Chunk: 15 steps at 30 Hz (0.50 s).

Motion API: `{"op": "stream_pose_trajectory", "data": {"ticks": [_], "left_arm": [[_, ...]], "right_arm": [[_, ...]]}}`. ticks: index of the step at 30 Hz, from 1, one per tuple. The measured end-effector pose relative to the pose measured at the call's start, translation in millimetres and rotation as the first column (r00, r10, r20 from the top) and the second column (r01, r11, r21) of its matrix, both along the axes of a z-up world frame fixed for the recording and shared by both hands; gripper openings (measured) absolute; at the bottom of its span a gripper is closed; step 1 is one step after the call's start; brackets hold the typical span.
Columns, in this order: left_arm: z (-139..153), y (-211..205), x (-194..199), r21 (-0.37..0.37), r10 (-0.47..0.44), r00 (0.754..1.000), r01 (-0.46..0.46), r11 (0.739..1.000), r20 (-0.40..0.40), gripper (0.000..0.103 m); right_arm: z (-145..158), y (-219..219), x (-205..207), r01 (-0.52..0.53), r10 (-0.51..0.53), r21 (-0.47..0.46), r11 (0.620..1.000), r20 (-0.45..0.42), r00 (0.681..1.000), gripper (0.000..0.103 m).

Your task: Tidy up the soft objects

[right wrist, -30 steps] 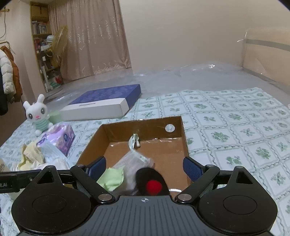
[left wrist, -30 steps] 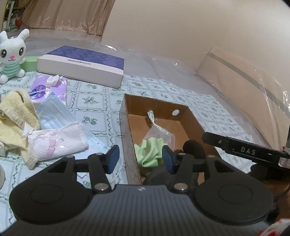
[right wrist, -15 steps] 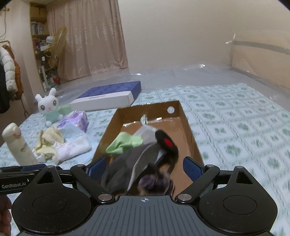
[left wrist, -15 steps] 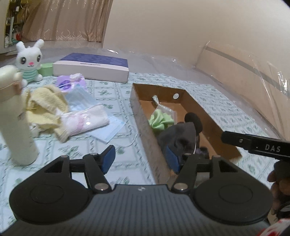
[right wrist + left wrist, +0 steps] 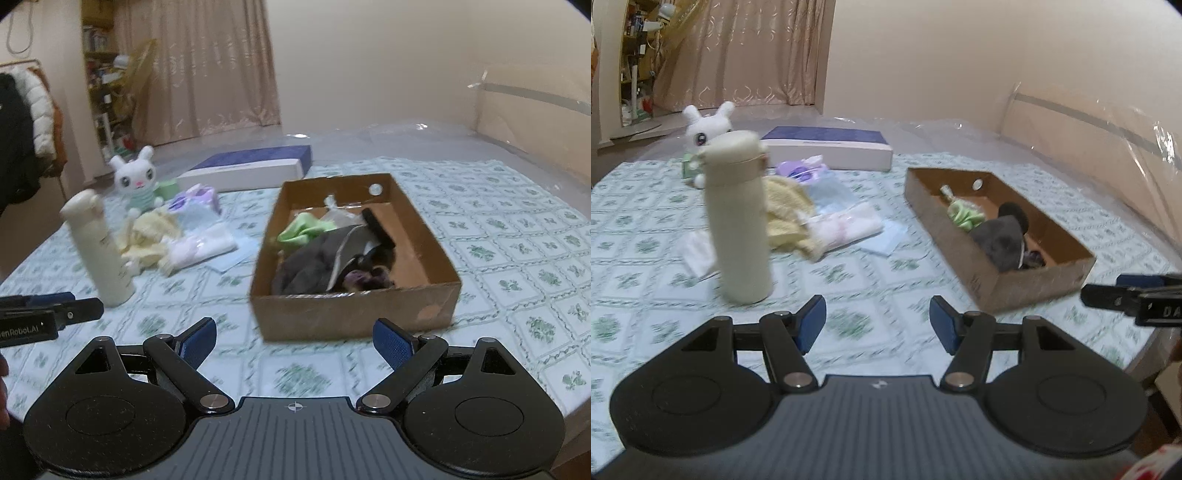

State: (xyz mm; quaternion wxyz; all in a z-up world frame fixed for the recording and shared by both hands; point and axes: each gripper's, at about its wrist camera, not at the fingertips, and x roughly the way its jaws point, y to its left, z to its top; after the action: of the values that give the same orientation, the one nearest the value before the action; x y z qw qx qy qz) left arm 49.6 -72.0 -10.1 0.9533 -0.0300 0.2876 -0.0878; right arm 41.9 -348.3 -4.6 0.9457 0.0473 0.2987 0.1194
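Note:
A brown cardboard box [image 5: 354, 306] [image 5: 1027, 284] sits on the patterned cloth. Inside lie a green cloth [image 5: 299, 230] [image 5: 964, 216], a clear bag [image 5: 341, 214] and a grey plush [image 5: 317, 266] [image 5: 999, 240]. Left of the box is a pile: a yellow towel [image 5: 783, 210] [image 5: 147, 236], a pink-white cloth [image 5: 846, 227] [image 5: 201, 247], blue face masks [image 5: 831, 195] and a purple tissue pack [image 5: 801, 170] [image 5: 195, 195]. A white bunny plush [image 5: 135, 181] [image 5: 705, 123] stands behind. My left gripper [image 5: 877, 319] is open and empty, well back from the box. My right gripper [image 5: 295, 341] is open and empty before the box's near wall.
A cream bottle [image 5: 738, 221] [image 5: 98, 251] stands upright near the pile. A flat navy-and-white box [image 5: 827, 147] [image 5: 247, 168] lies at the back. Clear plastic sheeting covers the bed's far side. The bed edge drops off at the right in the left wrist view.
Both grippers have pulled back from the box. The grey plush, near the left gripper's fingers before, now lies in the box. The bottle has come into view.

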Motion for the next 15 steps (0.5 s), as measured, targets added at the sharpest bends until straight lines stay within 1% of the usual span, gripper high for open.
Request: {"op": "stream_pose_trajectory", "data": {"ticks": [3, 7, 12, 15], "left_arm": [[-3.1, 17.9, -12.3, 0.012, 0.001, 1.0, -0.001, 1.0, -0.01, 0.058], [-7.0, 42.4, -24.9, 0.0, 0.027, 0.999, -0.027, 1.0, -0.04, 0.058], [-8.1, 64.2, -31.8, -0.019, 0.06, 0.997, -0.061, 0.998, -0.05, 0.058], [-7.0, 76.4, -36.9, -0.025, 0.067, 0.997, -0.068, 0.997, -0.041, 0.063]], "right_arm": [[-1.5, 10.5, -11.4, -0.021, 0.021, -0.005, 1.0, 0.001, 1.0, 0.091], [-2.8, 21.5, -18.9, -0.038, 0.038, 0.004, 0.999, -0.001, 0.999, 0.091], [-1.1, 32.8, -20.0, -0.06, 0.06, 0.001, 0.998, 0.0, 0.998, 0.091], [0.4, 38.2, -19.1, -0.072, 0.072, -0.007, 0.997, 0.0, 0.997, 0.091]]}}
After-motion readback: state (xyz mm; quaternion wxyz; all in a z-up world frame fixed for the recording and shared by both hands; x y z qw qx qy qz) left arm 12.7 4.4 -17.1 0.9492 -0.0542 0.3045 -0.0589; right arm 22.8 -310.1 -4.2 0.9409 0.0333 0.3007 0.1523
